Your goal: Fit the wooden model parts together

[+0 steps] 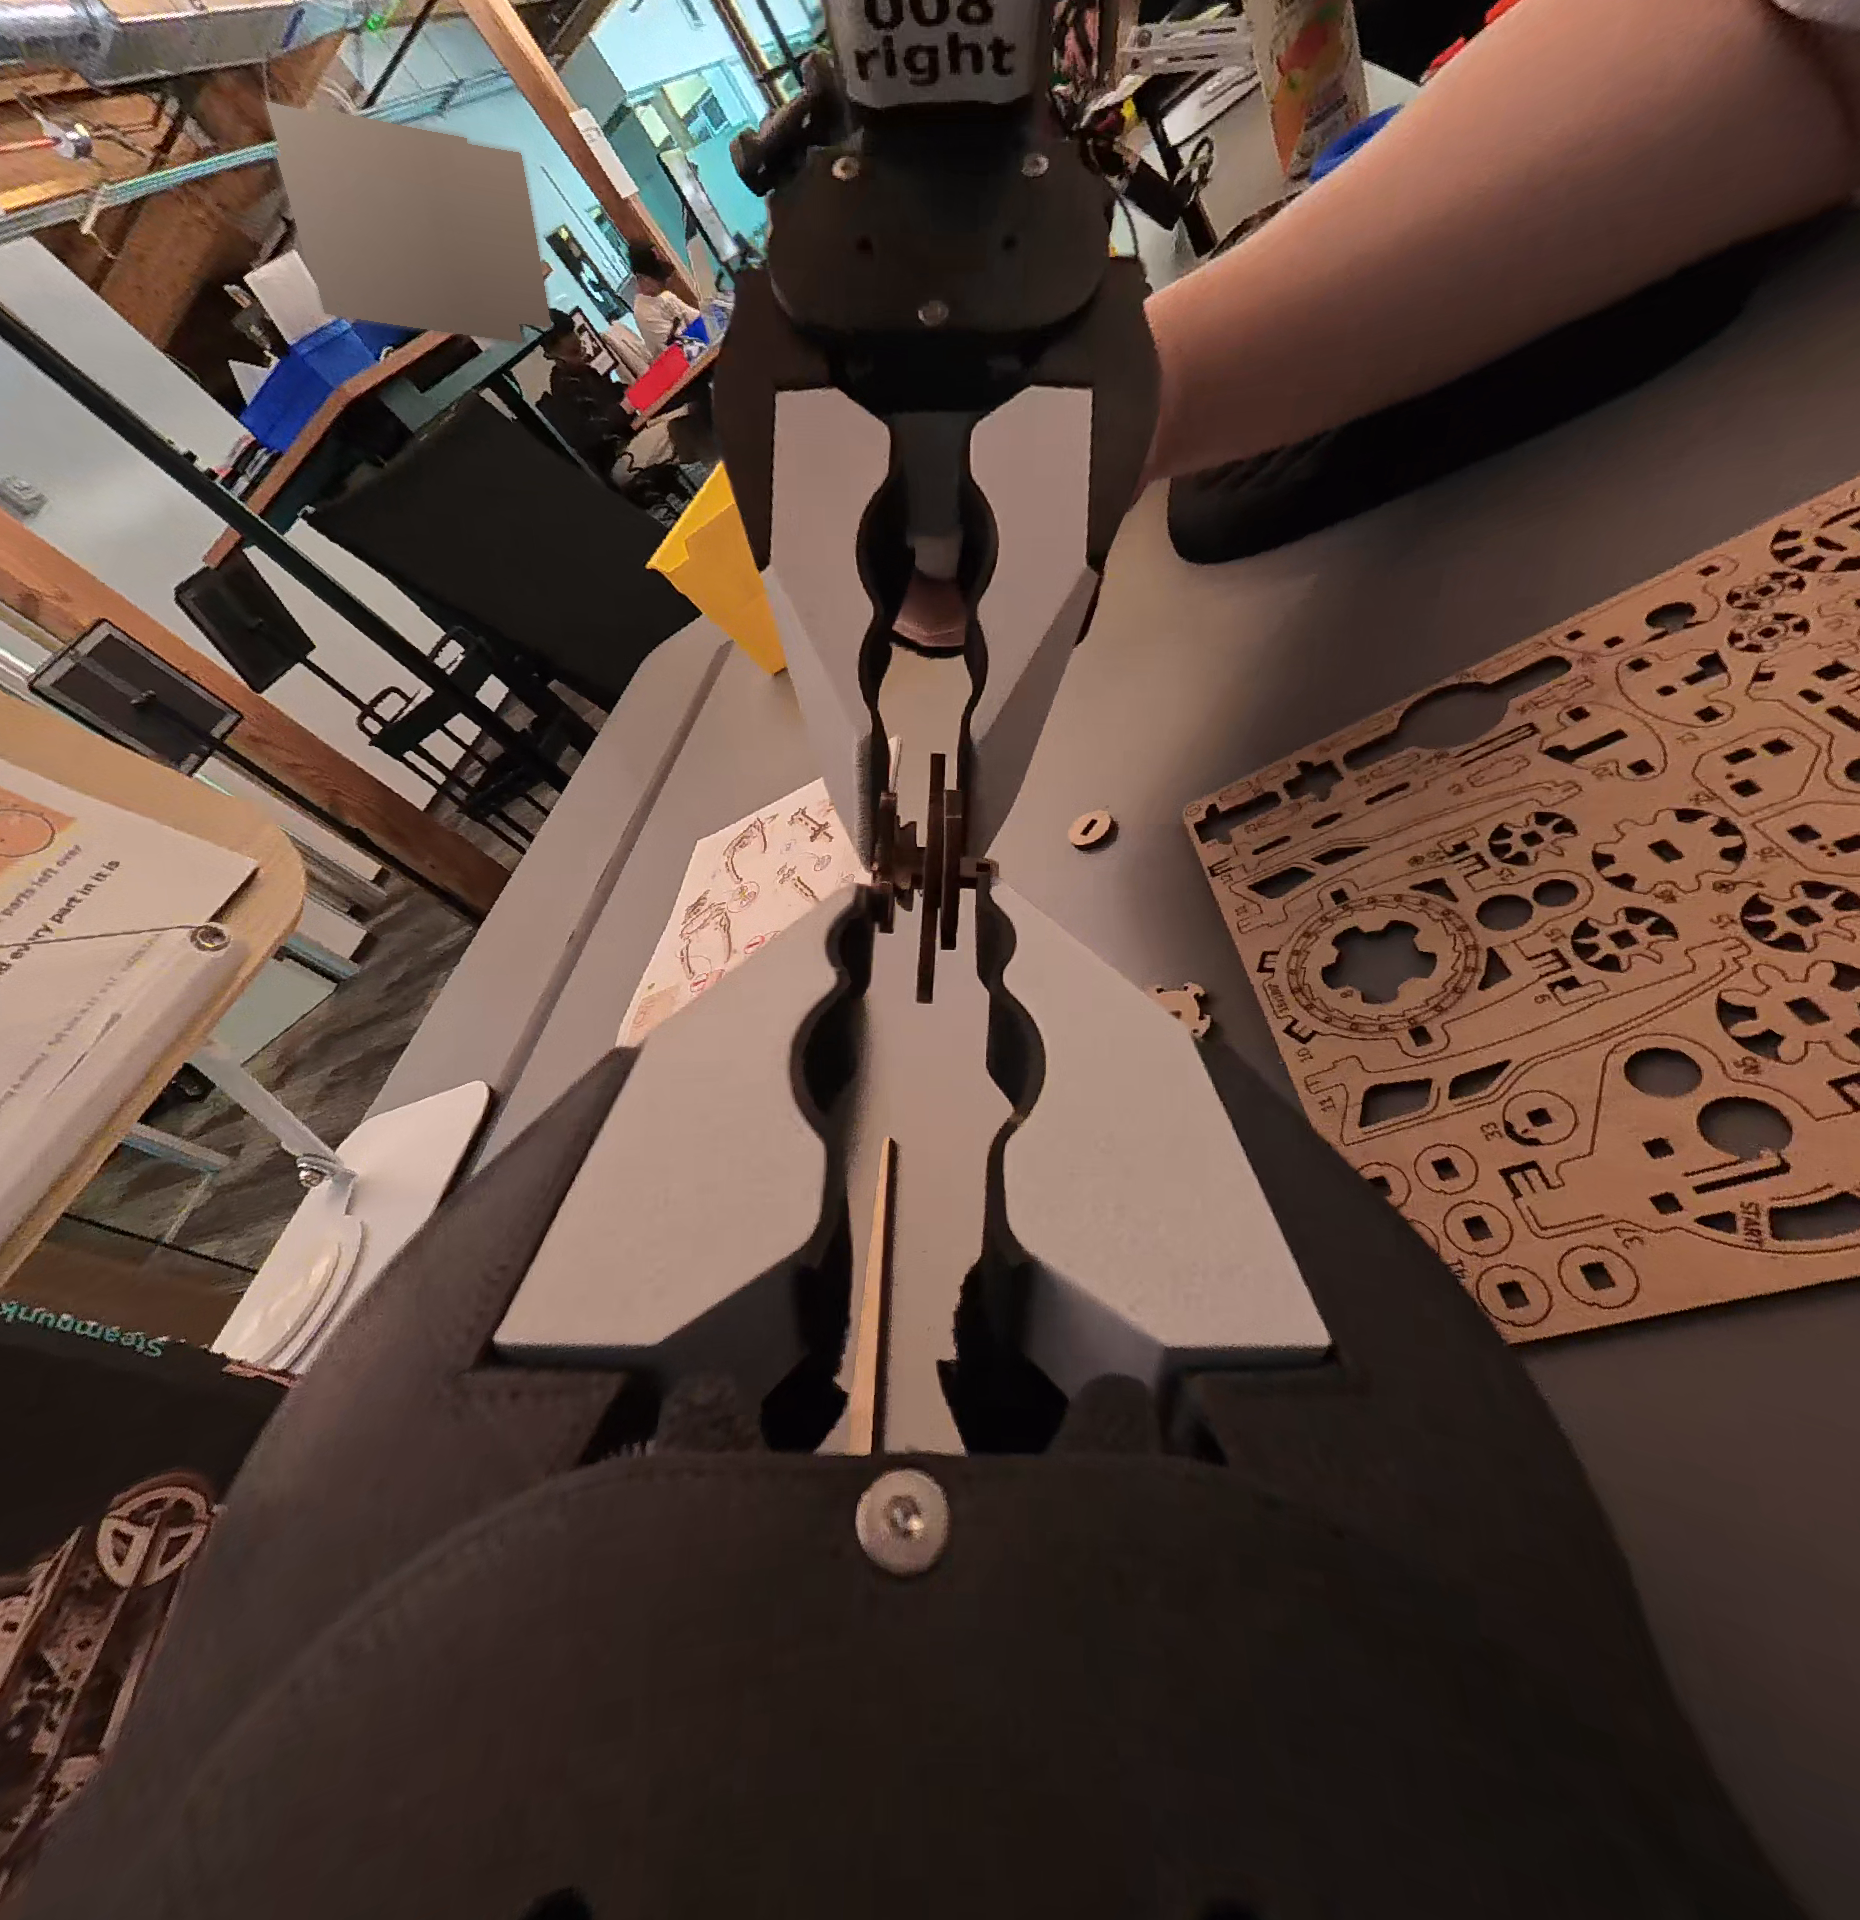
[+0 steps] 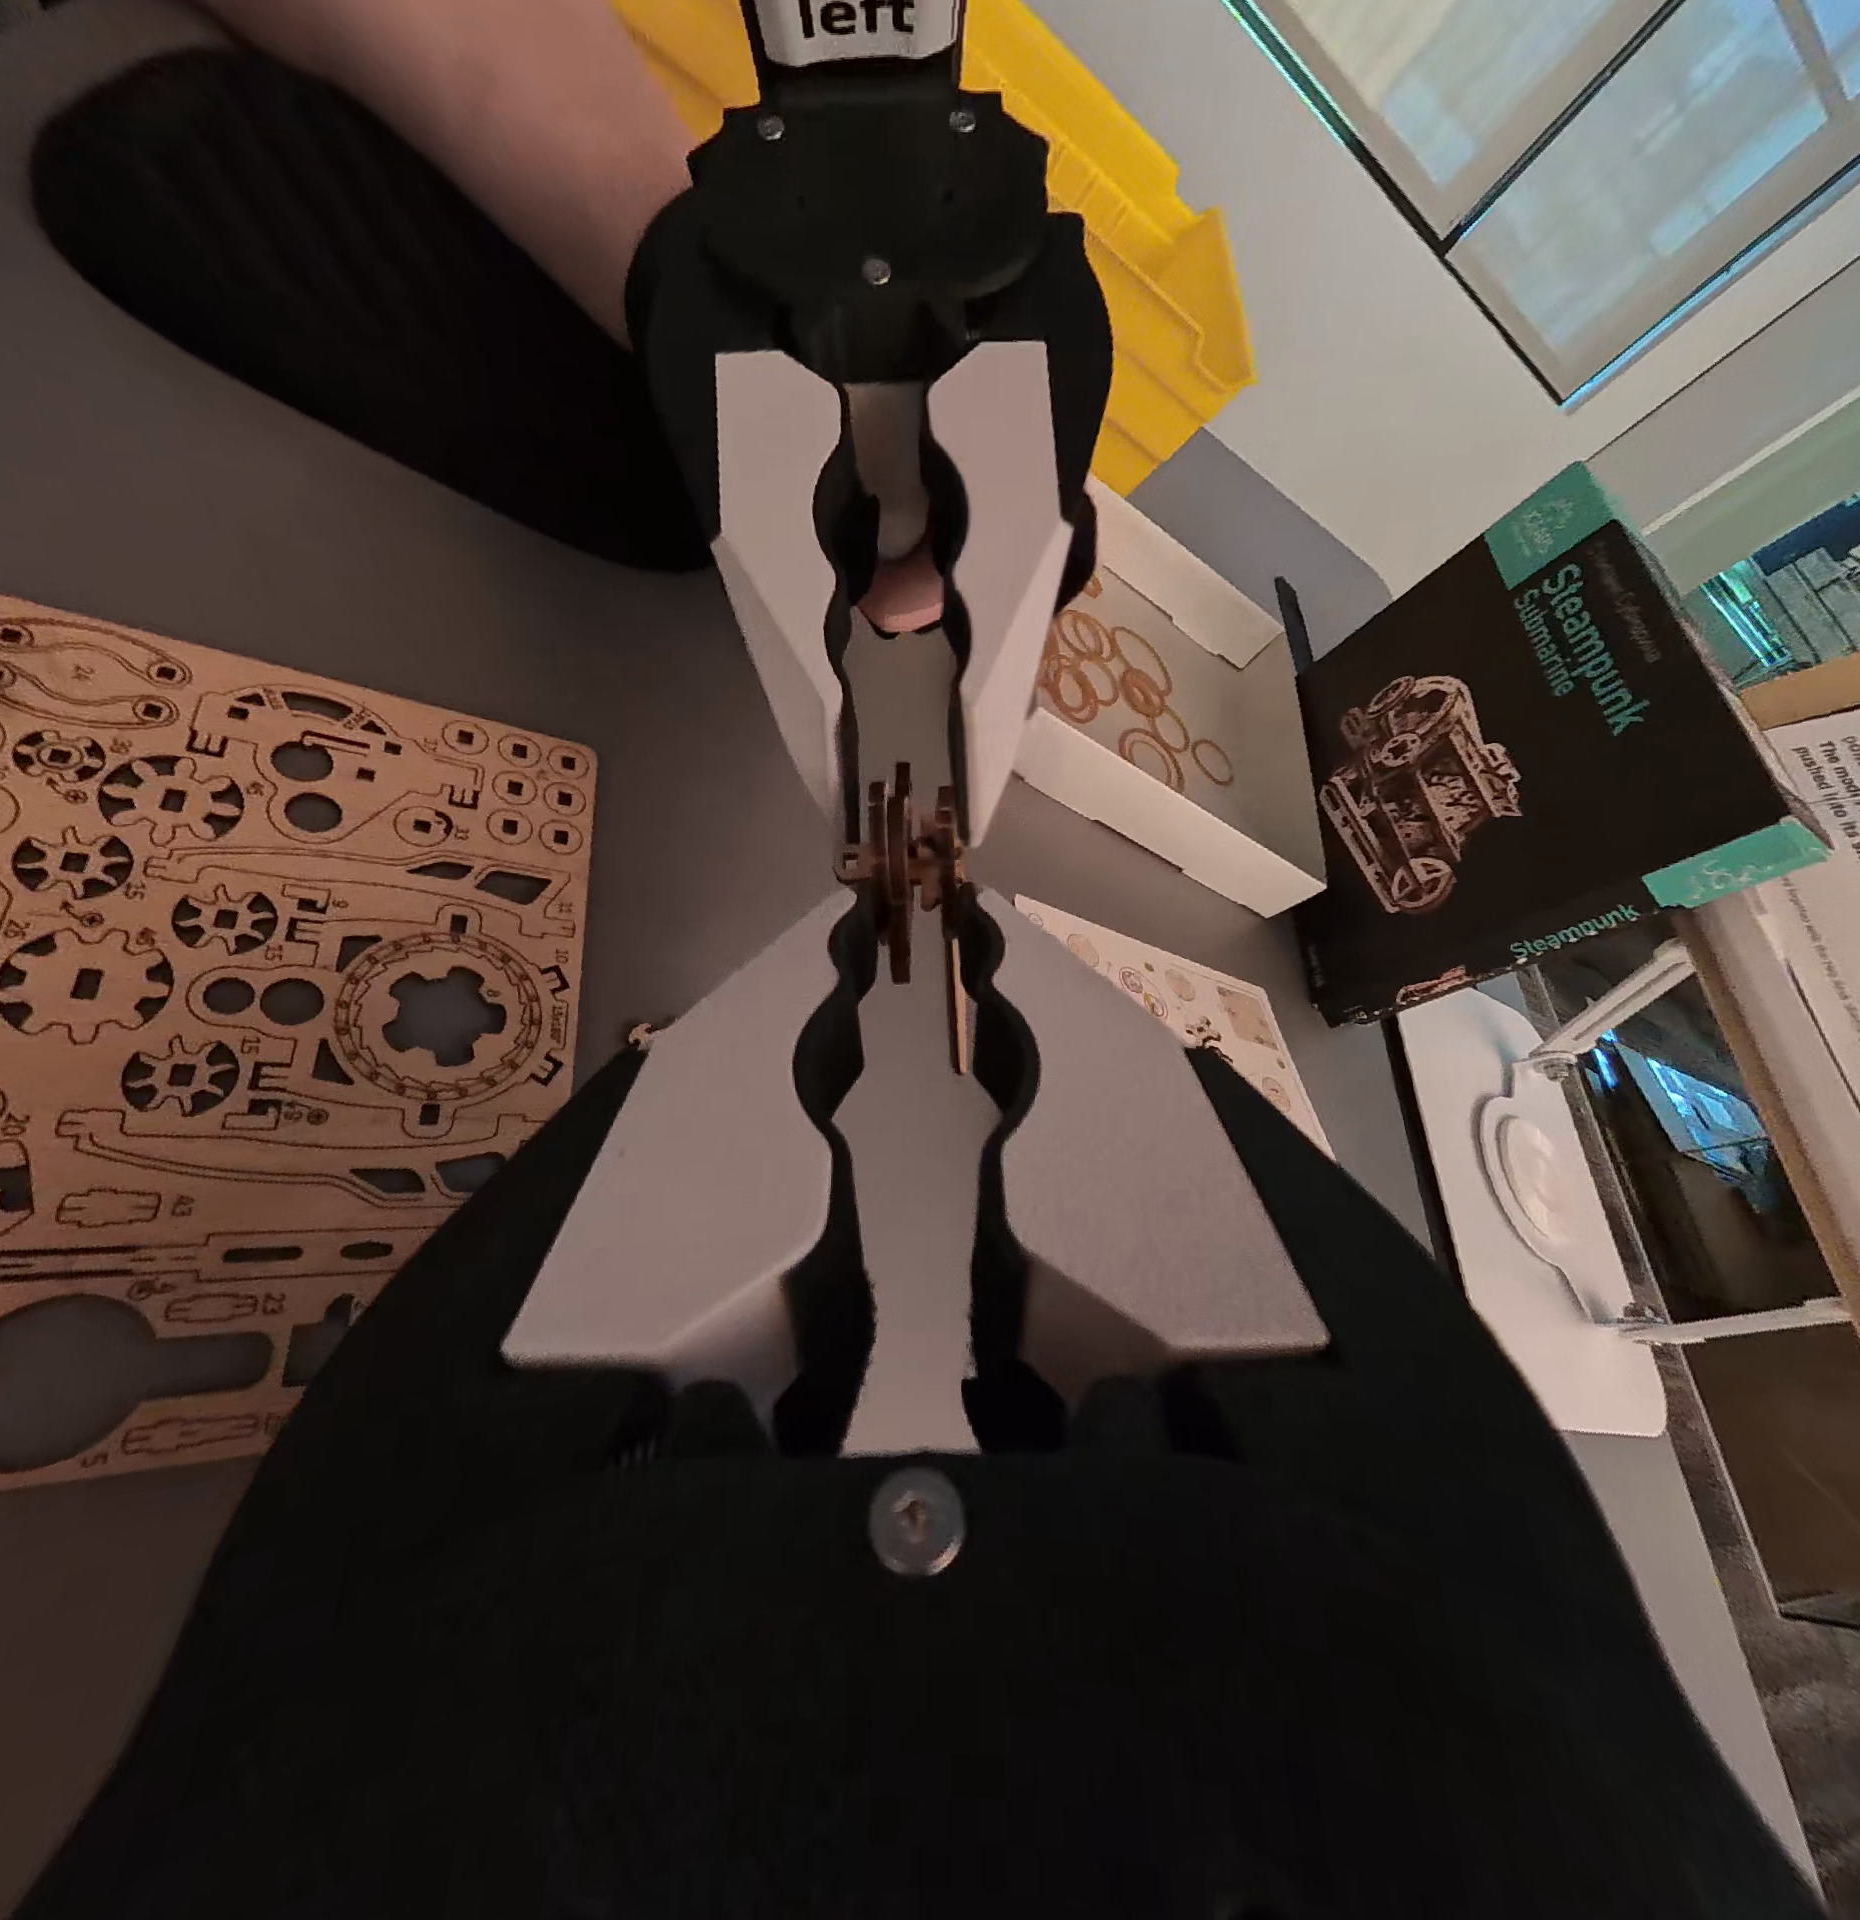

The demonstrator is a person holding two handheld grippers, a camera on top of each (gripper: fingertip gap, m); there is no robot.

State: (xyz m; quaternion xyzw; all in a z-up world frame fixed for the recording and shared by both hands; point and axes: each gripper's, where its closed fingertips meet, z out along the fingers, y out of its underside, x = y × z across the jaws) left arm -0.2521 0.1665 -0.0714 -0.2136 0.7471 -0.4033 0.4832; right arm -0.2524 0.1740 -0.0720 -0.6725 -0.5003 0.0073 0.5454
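A small wooden gear assembly (image 1: 921, 873), several dark toothed discs on a short axle, hangs in the air between two grippers that meet tip to tip. My left gripper (image 1: 926, 899) comes from below in the left wrist view and closes on its lower end. My right gripper (image 1: 921, 779) comes from above and closes on its upper end. In the right wrist view my right gripper (image 2: 910, 914) is at the bottom, the left gripper (image 2: 900, 800) is opposite, and the assembly (image 2: 900, 862) sits between them. A thin wood strip (image 1: 874, 1299) shows edge-on between the left fingers.
A laser-cut plywood sheet (image 1: 1580, 987) lies on the grey table (image 1: 1321, 675), with two loose wooden bits (image 1: 1092, 831) beside it. An instruction sheet (image 1: 739, 914), a yellow bin (image 2: 1144, 270), a white tray of rings (image 2: 1144, 717) and the kit box (image 2: 1528, 748) are nearby. A person's forearm (image 1: 1425, 260) rests behind. The tips of both grippers are at nearly the same place.
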